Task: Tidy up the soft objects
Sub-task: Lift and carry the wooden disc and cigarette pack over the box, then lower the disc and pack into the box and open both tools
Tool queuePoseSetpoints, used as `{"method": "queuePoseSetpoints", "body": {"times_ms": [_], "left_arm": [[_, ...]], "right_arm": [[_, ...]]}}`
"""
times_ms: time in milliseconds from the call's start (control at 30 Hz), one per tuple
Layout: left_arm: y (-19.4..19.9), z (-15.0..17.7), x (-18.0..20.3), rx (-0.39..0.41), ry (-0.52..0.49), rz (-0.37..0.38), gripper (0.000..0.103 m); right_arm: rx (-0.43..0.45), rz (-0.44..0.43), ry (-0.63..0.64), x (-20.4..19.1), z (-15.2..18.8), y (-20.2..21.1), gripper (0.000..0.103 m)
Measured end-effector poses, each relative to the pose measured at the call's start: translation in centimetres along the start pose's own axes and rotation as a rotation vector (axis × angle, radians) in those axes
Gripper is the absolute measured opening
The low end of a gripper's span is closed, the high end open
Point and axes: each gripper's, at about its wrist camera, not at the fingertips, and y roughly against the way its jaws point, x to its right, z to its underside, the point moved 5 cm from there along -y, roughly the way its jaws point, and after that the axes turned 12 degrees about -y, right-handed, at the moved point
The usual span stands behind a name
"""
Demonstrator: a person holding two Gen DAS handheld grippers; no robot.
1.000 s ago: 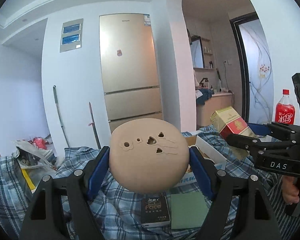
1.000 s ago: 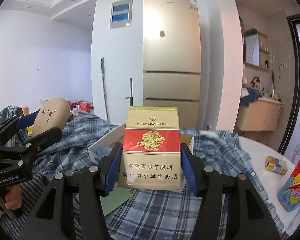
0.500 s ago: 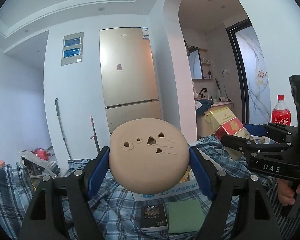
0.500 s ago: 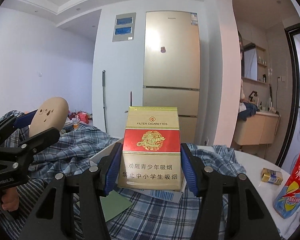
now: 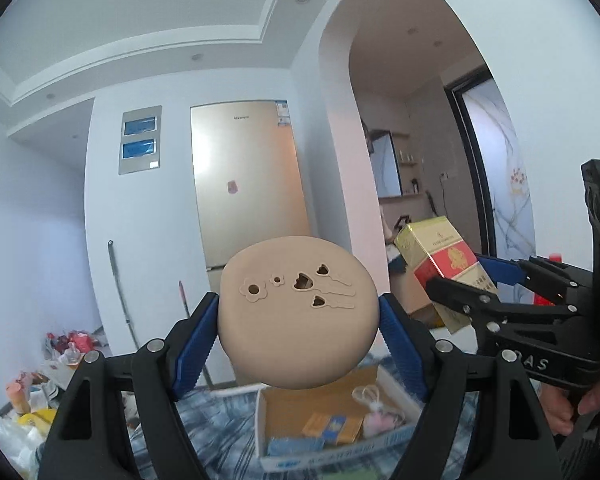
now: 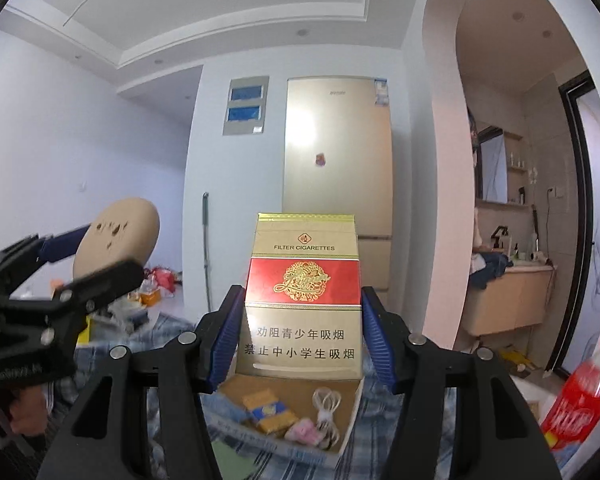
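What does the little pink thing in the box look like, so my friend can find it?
Find the open cardboard box on the blue checked cloth, below the gold-and-red cigarette pack that the right gripper holds. Inside, near the front edge, lies the small soft pink lump, beside a coiled white cord. It is the only pink thing there; the packets next to it are yellow and blue.

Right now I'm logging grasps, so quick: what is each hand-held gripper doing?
Left hand-held gripper: shut on the tan round pad.
Right hand-held gripper: shut on the cigarette carton.
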Motion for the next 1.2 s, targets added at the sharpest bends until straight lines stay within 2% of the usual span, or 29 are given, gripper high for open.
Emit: {"method": "queuePoseSetpoints", "body": {"times_ms": [200, 300, 400, 500, 600, 733, 833, 933, 1067, 1200], "left_arm": [[-3.0, -2.6, -1.0, 0.044, 0.056, -0.018, 0.081], [-5.6, -3.6, -1.7, 0.043, 0.088, -0.028, 0.081], [-7.0, -3.3, -2.2, 0.041, 0.105, -0.046, 0.081], [-8.2, -1.9, -2.2, 0.007, 0.101, -0.035, 0.081], [-9.8, -0.3, -2.1, -0.051, 0.097, -0.042, 0.081], [-13.2, 2.2, -2.4, -0.190, 0.145, -0.013, 0.081], [-15.5, 4.1, -2.4, -0.290, 0.145, 0.001, 0.081], [-17.9, 7.1, -2.3, -0.421, 0.174, 0.037, 0.081], [-19.9, 10.4, -2.2, -0.516, 0.203, 0.078, 0.081], [-21.5, 12.9, -1.6, -0.594, 0.189, 0.088, 0.080]], "right_arm": [[0.061, 0.054, -0.009, 0.5, -3.1, -2.5, 0.056], [0.139, 0.107, -0.045, 1.2, -4.2, -4.1, 0.056], [0.111, 0.109, -0.124, 2.1, -4.0, -6.2, 0.056], [0.080, 0.113, -0.111, 2.4, -2.4, -7.2, 0.056], [0.030, 0.118, -0.072, 2.4, -0.3, -8.3, 0.056], [-0.062, 0.129, -0.066, 3.0, 2.1, -10.1, 0.056], [-0.152, 0.127, -0.076, 3.9, 4.2, -11.7, 0.056], [-0.248, 0.127, -0.086, 4.5, 6.5, -13.4, 0.056], [-0.364, 0.123, -0.073, 4.6, 9.2, -14.8, 0.056], [-0.508, 0.130, -0.138, 5.2, 12.0, -16.0, 0.056]]}}
